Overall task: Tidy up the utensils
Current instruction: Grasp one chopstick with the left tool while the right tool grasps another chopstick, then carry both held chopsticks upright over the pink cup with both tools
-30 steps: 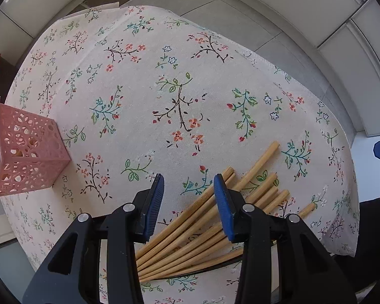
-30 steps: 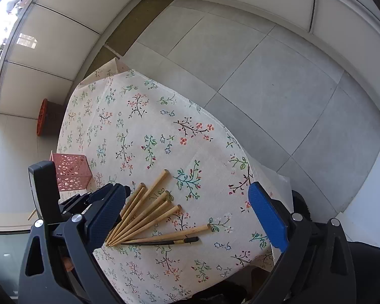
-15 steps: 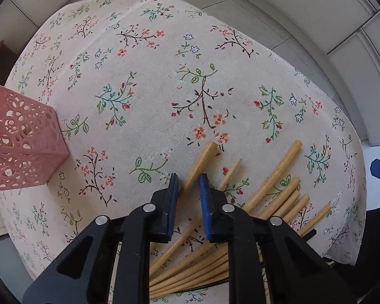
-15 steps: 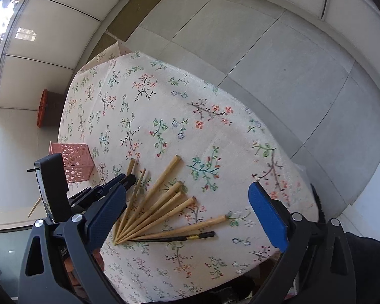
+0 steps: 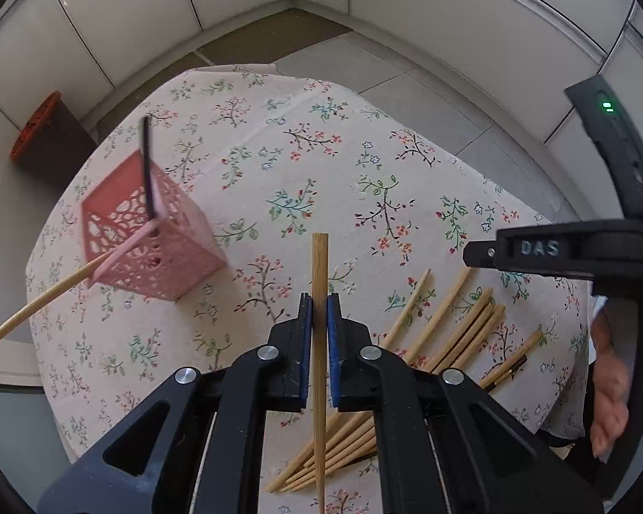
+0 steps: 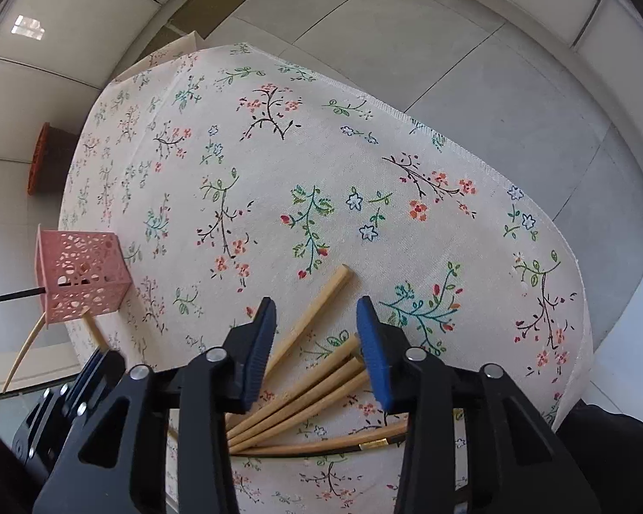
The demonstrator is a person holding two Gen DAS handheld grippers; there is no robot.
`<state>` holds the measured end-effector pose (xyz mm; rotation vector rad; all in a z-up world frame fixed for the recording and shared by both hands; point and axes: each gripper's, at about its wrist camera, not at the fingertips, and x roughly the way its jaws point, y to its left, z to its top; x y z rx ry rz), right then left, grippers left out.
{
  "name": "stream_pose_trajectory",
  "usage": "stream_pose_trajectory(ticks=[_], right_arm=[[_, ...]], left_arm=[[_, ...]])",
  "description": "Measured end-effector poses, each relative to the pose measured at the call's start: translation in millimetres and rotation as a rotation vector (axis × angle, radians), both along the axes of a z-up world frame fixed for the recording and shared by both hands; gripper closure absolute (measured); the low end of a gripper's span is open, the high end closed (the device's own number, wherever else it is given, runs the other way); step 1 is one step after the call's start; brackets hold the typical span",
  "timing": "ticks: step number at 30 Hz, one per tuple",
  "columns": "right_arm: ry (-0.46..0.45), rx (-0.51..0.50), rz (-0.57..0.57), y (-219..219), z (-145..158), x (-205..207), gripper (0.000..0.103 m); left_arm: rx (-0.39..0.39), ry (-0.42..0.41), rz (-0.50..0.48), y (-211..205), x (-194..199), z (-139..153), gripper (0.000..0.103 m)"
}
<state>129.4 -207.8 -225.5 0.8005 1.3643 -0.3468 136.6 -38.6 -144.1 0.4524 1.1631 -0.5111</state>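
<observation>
Fingers (image 5: pixel 306 334) of left gripper (image 5: pixel 320 321) clamp one chopstick (image 5: pixel 320 270) above tablecloth (image 5: pixel 278 162).

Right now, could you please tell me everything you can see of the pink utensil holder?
The pink utensil holder is a square, open-topped box, seemingly plastic, its walls pierced with a lacy cut-out pattern. It stands on the floral tablecloth near the table's edge, apart from the loose wooden chopsticks. A black chopstick and a pale wooden chopstick lean out of it. Neither gripper touches it.
</observation>
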Motion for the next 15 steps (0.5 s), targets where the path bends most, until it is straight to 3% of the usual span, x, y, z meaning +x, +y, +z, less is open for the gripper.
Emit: stream_pose_trajectory(ticks=[4,7,8,9,15], right_arm=[[0.057,-0.016,-0.020,8.8,-16.1,9.7,0.073],[0.044,-0.053,-0.035,15.4,-14.5,16.2,0.075],[0.046,-0.066,-0.046,15.9,-14.6,18.0,0.085],[0.039,-0.071,-0.059,14.9,-14.9,19.2,0.088],[-0.022,-0.007,-0.135,1.5,-17.4,22.9,0.092]], left_arm=[[-0.024,-0.044,0.030,21.0,-14.2,21.2,0.097],[-0.044,-0.073,0.043,33.4,-24.6,36.6,0.097],[-0.051,-0.085,0.048,36.1,-26.4,42.2,0.097],[-0.059,-0.097,0.052,37.8,-28.2,47.7,0.097],[-0.106,-0.163,0.084,48.4,-35.2,74.7,0.097]])
